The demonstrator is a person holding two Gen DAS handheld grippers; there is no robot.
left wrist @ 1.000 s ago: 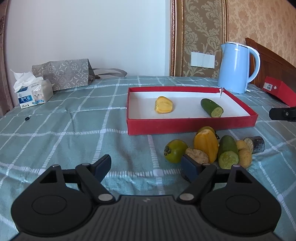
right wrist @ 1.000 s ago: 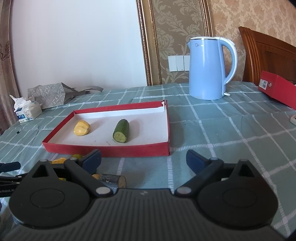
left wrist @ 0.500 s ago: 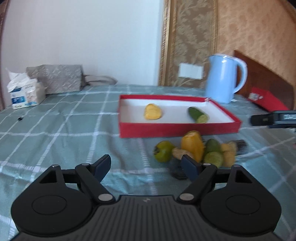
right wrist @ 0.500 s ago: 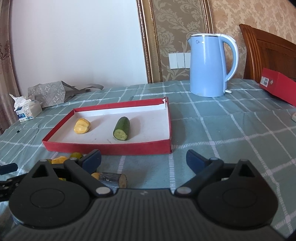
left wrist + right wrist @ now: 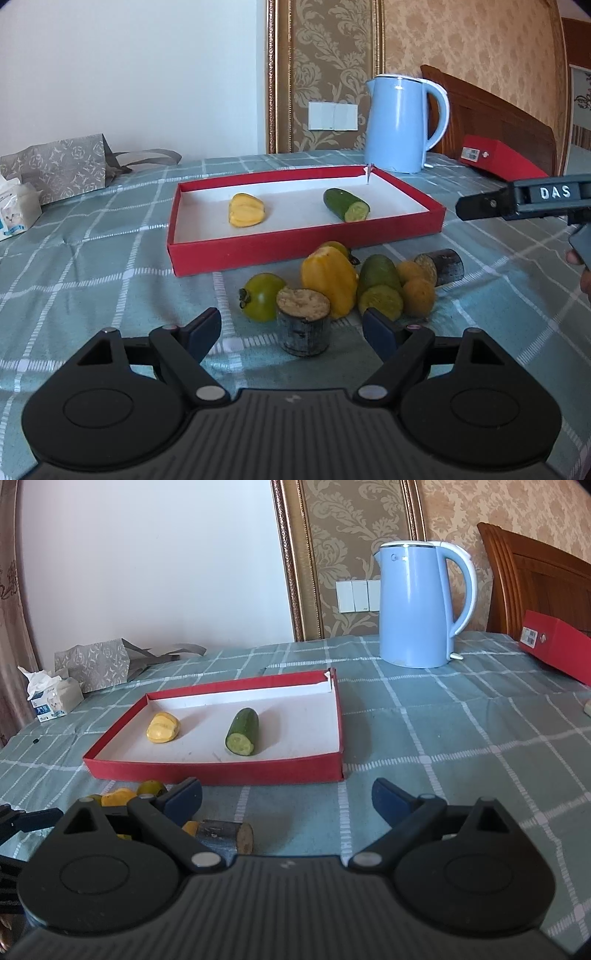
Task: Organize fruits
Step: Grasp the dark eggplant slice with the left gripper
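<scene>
A red tray (image 5: 295,249) (image 5: 221,771) holds a yellow pepper half (image 5: 246,210) (image 5: 162,727) and a cucumber piece (image 5: 346,205) (image 5: 242,731). In front of it lies a pile: a green tomato (image 5: 263,296), a dark cut cylinder piece (image 5: 303,326), a yellow pepper (image 5: 328,281), a green cucumber piece (image 5: 380,290), small yellow pieces (image 5: 417,295) and another dark piece (image 5: 441,266) (image 5: 225,836). My left gripper (image 5: 291,328) is open, just short of the dark cylinder piece. My right gripper (image 5: 286,799) is open and empty over the cloth right of the pile.
A blue kettle (image 5: 404,123) (image 5: 424,603) stands behind the tray. A red box (image 5: 498,157) (image 5: 557,646) lies at the far right. A tissue pack (image 5: 14,208) and a grey paper bag (image 5: 59,170) sit at the far left. A wooden chair back (image 5: 535,579) stands behind.
My left gripper has swung and come closer to the pile; the dark cylinder piece now lies between its open fingers' line. My right gripper has barely moved.
</scene>
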